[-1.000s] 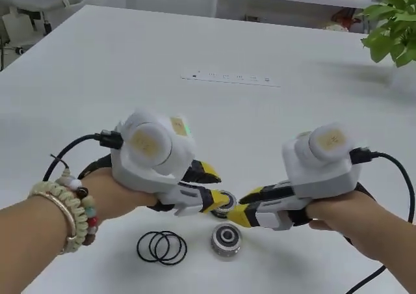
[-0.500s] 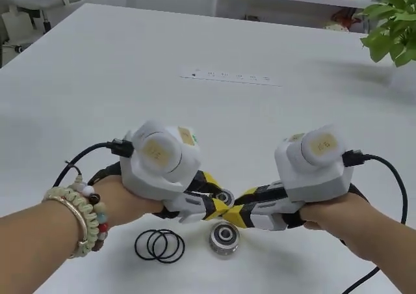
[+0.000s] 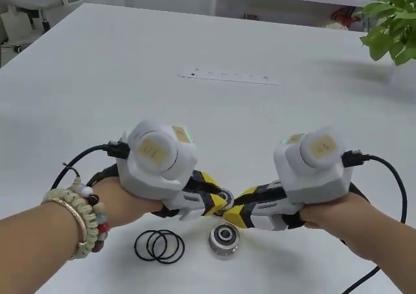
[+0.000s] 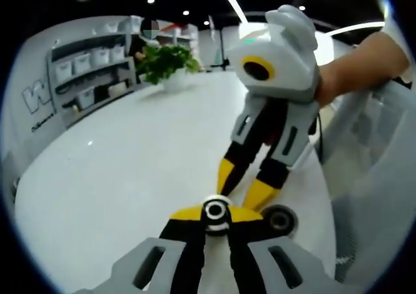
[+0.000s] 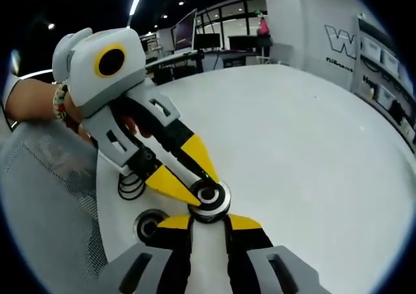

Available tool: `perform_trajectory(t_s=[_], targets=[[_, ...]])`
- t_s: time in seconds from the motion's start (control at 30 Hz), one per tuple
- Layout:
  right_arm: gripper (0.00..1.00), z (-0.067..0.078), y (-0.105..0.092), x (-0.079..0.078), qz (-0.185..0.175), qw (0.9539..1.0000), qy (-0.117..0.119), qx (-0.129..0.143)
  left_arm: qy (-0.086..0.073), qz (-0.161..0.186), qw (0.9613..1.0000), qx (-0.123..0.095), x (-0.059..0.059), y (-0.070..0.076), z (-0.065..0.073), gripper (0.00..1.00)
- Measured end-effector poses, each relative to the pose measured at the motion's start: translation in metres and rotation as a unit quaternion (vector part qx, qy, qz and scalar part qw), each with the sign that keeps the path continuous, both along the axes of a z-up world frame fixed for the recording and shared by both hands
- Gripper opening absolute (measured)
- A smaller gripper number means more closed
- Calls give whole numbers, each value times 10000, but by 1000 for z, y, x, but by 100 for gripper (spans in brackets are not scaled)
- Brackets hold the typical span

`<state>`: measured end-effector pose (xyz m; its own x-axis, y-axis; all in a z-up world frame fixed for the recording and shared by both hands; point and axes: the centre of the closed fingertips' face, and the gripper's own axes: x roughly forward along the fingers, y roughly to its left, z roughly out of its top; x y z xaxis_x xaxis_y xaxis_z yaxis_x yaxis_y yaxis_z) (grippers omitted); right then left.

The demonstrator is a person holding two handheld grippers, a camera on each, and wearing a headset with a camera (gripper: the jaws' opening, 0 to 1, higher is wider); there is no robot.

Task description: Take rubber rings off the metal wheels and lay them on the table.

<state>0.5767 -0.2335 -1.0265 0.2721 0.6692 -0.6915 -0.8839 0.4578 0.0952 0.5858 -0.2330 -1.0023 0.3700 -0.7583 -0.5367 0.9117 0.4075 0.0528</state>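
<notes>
Three rings (image 3: 160, 246), head view, left claw (image 4: 214, 214) clamping wheel (image 5: 209, 200), right claw (image 5: 209, 218) touching

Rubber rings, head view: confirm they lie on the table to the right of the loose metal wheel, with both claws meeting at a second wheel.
Wrong side. In the head view the rubber rings lie left of the loose metal wheel, not right. They are on the table, and the left claw and right claw do meet at a second wheel.
</notes>
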Motion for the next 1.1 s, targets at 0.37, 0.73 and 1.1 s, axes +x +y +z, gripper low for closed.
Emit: perform_trajectory(t_s=[0.37, 0.73, 1.1], targets=[[1, 2, -3, 1, 138, 9992, -280, -243, -26, 33, 9999, -102, 0, 2, 0, 13], [0, 3, -9, 6, -655, 9956, 581, 336, -77, -5, 9999, -107, 0, 3, 0, 13], [0, 13, -11, 13, -1739, 9638, 1604, 1225, -79, 16, 9998, -187, 0, 3, 1, 13]])
